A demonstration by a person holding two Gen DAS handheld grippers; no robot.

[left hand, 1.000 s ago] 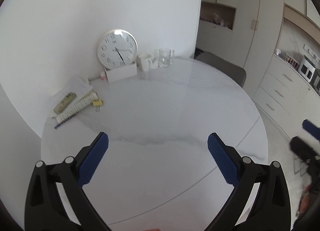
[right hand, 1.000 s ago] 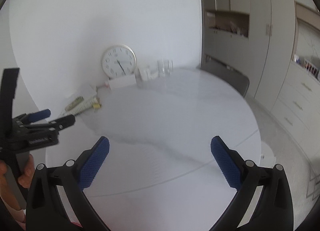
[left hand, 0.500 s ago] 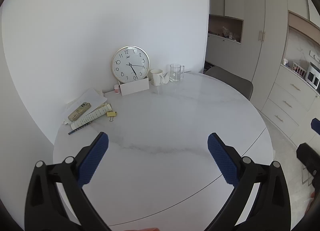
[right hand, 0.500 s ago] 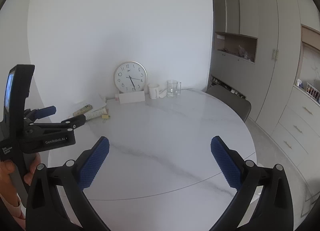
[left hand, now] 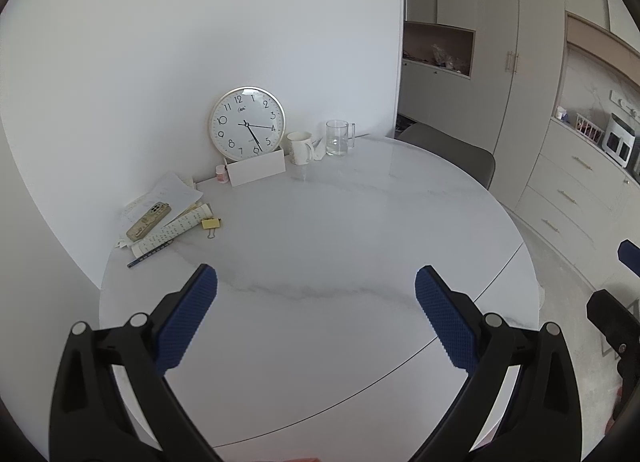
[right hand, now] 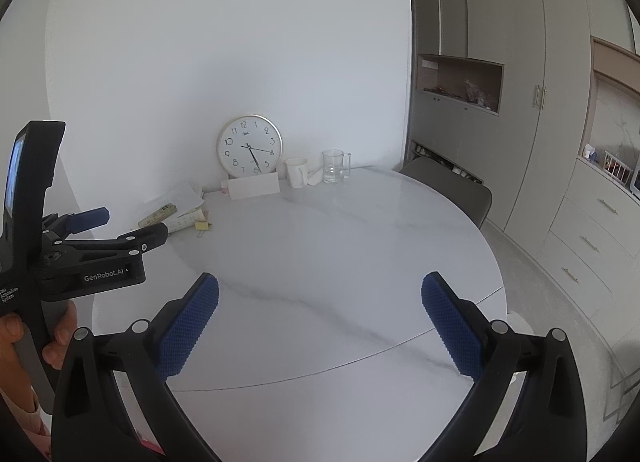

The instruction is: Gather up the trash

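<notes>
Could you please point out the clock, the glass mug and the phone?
clock [left hand: 247,124], left wrist view, dial centre.
glass mug [left hand: 337,137], left wrist view, body.
phone [left hand: 149,221], left wrist view, back.

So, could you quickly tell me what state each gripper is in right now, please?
Left gripper: open, jaws wide apart, holding nothing, above the table.
Right gripper: open, jaws wide apart, holding nothing.

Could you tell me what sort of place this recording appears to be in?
Most likely a home dining area beside a kitchen. A round marble-look table holds a mug, a glass mug and a leaning clock; tall cabinets and drawers line the right wall.
</notes>
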